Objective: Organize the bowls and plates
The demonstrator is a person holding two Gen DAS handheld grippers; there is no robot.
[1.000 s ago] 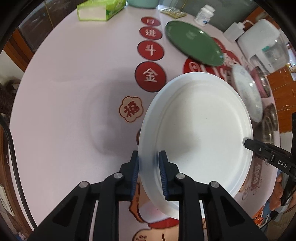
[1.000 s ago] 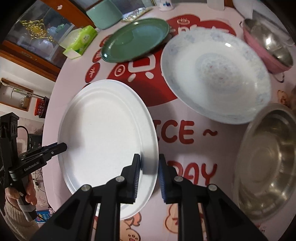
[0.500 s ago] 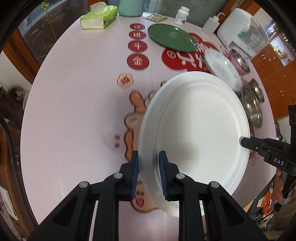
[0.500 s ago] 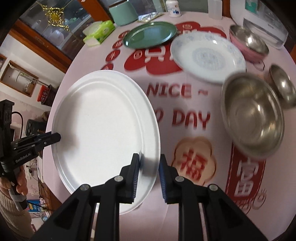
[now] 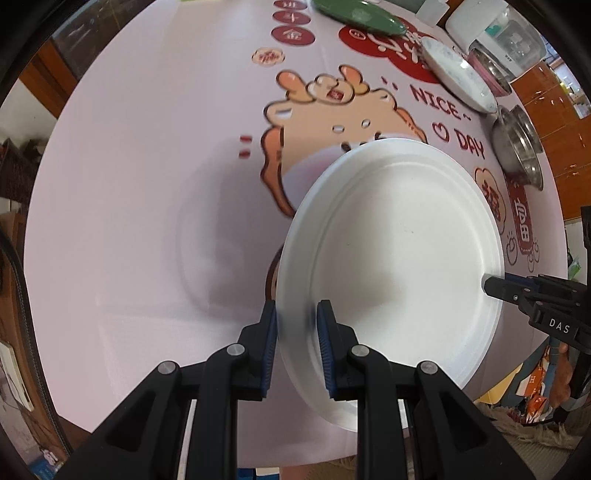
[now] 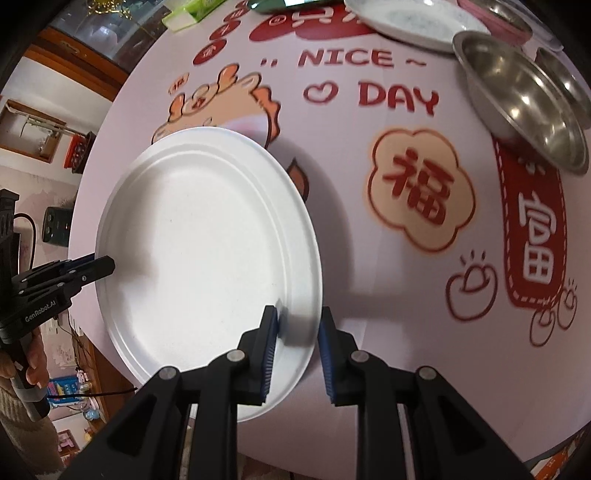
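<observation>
A large white plate (image 5: pixel 391 258) hangs a little above the printed tablecloth, casting a shadow to its left. My left gripper (image 5: pixel 295 332) is shut on the plate's near-left rim, blue pads on either side of the edge. From the right, my right gripper (image 5: pixel 493 286) clamps the opposite rim. In the right wrist view the same white plate (image 6: pixel 207 251) fills the left half, with my right gripper (image 6: pixel 297 328) shut on its rim and my left gripper (image 6: pixel 107 266) at its far-left edge.
At the far right stand a patterned white plate (image 5: pixel 458 77), a green plate (image 5: pixel 354 14), a pink-rimmed bowl (image 5: pixel 487 70) and a steel bowl (image 6: pixel 524 99) with another steel bowl (image 6: pixel 565 74) behind. A tissue box (image 6: pixel 188 14) lies far left. The table's near edge is close.
Both grippers have carried the white plate across the table towards its near edge. The other plates and bowls have slid up and away in both views. The grips look unchanged.
</observation>
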